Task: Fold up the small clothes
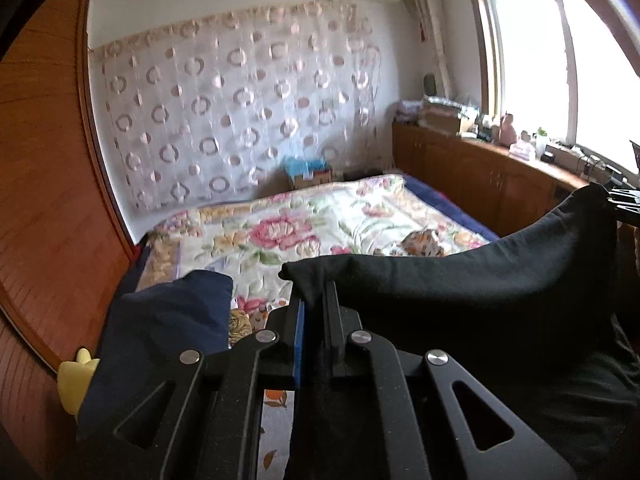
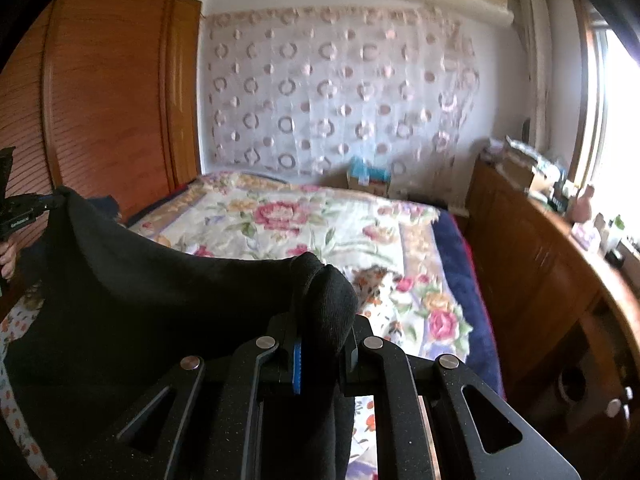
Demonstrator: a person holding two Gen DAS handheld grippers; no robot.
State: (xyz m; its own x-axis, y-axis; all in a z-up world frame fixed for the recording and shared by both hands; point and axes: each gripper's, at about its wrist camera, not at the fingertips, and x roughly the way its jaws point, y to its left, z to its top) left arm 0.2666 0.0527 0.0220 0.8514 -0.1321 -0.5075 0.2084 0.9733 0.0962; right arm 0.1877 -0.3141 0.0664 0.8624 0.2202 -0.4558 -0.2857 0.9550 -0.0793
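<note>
With the left gripper (image 1: 314,300) and right gripper (image 2: 320,320) each clamped nearly closed on 1 corner of the black cloth (image 1: 480,276) hanging above the bed (image 1: 320,216), keep both fingers pinched, the edge taut and level, then lower it flat.

A: What marks the left claw (image 1: 314,300)?
B: Matte black linkage arms, round silver rivets, one blue pad.
A: And the right claw (image 2: 320,340)?
B: The same, with triangular cut-outs.
</note>
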